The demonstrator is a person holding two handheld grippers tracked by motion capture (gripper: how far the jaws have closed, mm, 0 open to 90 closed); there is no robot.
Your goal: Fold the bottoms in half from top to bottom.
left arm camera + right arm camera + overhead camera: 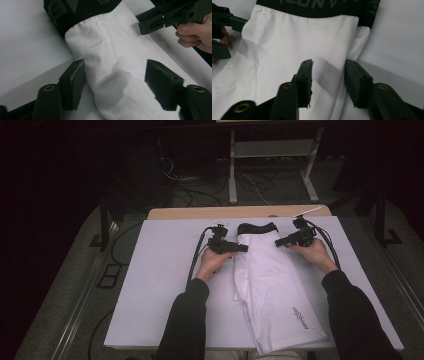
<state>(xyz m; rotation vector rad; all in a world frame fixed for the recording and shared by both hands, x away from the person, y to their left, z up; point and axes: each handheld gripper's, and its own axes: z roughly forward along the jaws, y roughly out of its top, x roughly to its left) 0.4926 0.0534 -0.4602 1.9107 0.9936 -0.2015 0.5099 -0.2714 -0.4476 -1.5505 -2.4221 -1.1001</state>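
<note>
A white table (150,285) with a wooden far edge stood in a dark room, cables (250,182) and a metal stand (270,150) on the floor behind it. Folded white sports trousers (272,290) lay right of centre, their long axis running from the black waistband (256,228) at the far end toward the near edge. The left gripper (242,248) sat at the cloth's left edge, jaws apart over the fabric. The right gripper (280,241) sat at the right edge, jaws apart, straddling it.
</note>
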